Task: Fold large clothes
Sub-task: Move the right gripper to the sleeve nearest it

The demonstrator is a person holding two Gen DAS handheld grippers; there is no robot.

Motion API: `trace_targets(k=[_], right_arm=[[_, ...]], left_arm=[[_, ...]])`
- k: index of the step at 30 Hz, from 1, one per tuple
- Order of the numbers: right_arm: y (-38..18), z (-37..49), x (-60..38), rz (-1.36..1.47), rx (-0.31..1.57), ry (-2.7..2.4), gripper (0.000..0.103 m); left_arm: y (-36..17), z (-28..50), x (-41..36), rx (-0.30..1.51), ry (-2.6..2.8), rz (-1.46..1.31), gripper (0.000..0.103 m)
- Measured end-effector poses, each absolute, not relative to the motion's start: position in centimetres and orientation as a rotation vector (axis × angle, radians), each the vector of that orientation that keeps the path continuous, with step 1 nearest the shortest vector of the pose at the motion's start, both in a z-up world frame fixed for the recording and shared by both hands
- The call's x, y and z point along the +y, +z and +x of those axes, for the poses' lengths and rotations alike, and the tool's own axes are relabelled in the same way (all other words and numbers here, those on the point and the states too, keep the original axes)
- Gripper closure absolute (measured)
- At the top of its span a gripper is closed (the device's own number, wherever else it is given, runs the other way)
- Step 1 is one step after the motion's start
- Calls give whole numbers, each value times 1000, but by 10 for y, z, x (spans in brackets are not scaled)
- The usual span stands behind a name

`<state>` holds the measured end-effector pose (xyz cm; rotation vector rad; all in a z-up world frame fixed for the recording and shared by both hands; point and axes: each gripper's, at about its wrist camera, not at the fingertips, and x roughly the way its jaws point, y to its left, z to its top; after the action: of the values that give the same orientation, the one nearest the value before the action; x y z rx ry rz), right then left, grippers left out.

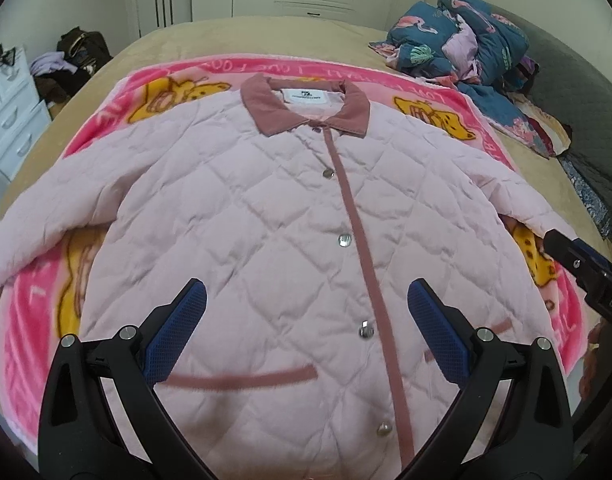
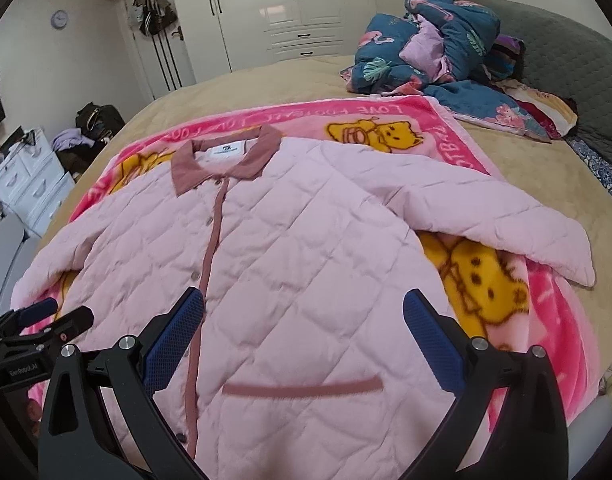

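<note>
A pale pink quilted jacket (image 1: 265, 216) with a dusty-rose collar (image 1: 306, 108) lies face up and buttoned on a pink cartoon blanket (image 1: 37, 344), both sleeves spread out. My left gripper (image 1: 306, 300) hovers open above the lower front, near the left pocket trim. In the right wrist view the same jacket (image 2: 306, 260) fills the middle, its right sleeve (image 2: 506, 224) stretched toward the bed's edge. My right gripper (image 2: 303, 308) is open over the right pocket (image 2: 301, 390), holding nothing. Each gripper shows at the other view's edge.
The blanket (image 2: 546, 300) covers a tan bedspread (image 2: 265, 84). A heap of blue flamingo-print bedding (image 2: 426, 44) sits at the far right by a grey headboard (image 2: 566, 72). White drawers (image 2: 29, 184), bags on the floor and wardrobes (image 2: 289, 8) stand beyond the bed.
</note>
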<state>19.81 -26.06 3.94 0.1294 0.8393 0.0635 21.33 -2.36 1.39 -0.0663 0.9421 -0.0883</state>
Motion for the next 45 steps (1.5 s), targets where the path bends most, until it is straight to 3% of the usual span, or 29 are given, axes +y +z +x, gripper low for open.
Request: trace_targets(k=[23,38,45], right_arm=[[5,272,-382,249,871,-173,4],[-63,285,-499,611,934,-427,4],[-98,284,-565,859,867,-570,4]], left_arm=[[7,303,-72,921,-71,0,9],[-43,363,-88,1009,-43,14,9],[-43,370,-83,1010,-47,-4,9]])
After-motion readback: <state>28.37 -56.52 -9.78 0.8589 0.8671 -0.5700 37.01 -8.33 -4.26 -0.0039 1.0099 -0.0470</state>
